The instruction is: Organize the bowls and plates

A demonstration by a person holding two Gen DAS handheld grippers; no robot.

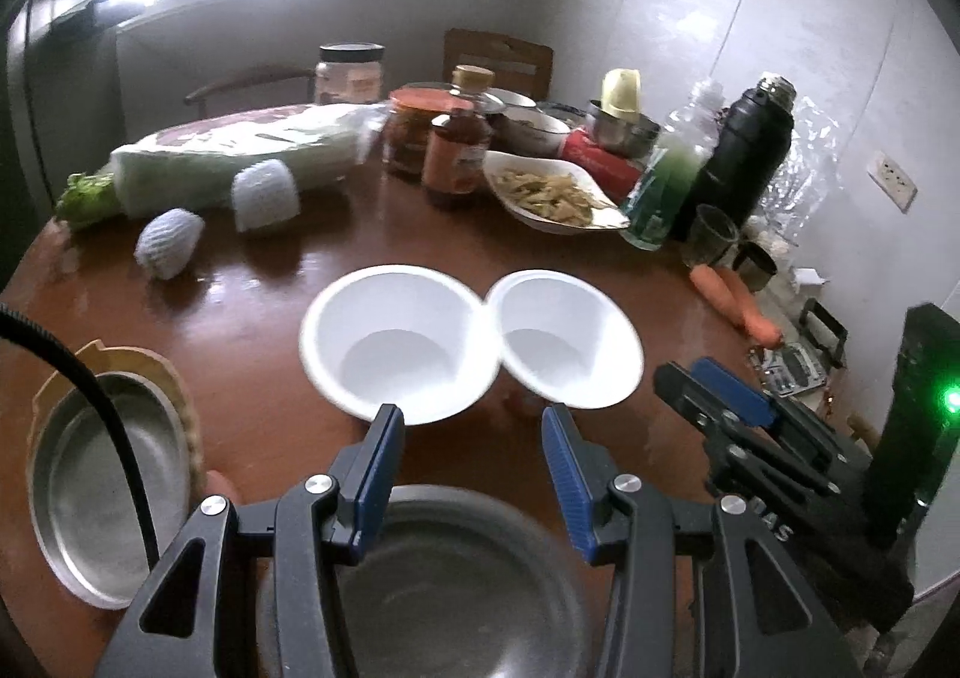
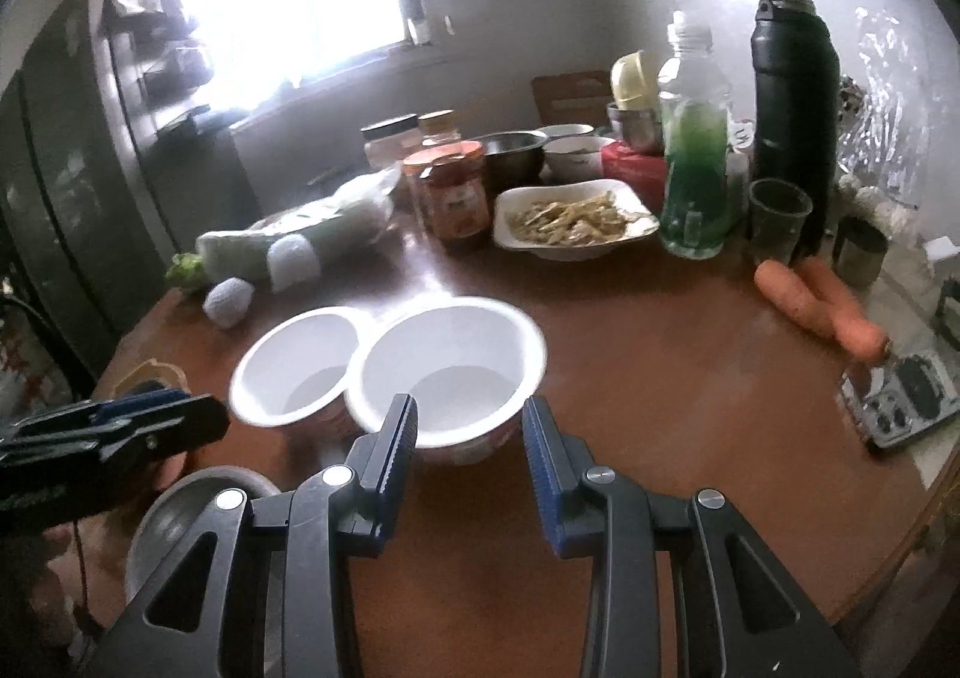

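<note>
On my left wrist feed the left gripper (image 1: 474,420) is spread wide and pinching nothing, its blue pads hanging above a round metal plate (image 1: 456,576) at six o'clock. Just past the fingertips, at twelve o'clock, two white bowls sit rim to rim on the brown table (image 1: 252,312): the larger white bowl (image 1: 402,342) at eleven o'clock, the smaller white bowl (image 1: 564,342) at one o'clock. An oval metal dish (image 1: 96,498) lies at nine o'clock. On my right wrist feed the right gripper (image 2: 471,417) is also spread and empty, its left fingertip (image 2: 403,420) overlapping the near rim of the bowl in front of it. Jars, a dish of food (image 2: 576,222), a green bottle (image 2: 690,162) and a black flask (image 2: 792,96) crowd the far edge from twelve to two o'clock, with carrots (image 2: 822,312) at three.
</note>
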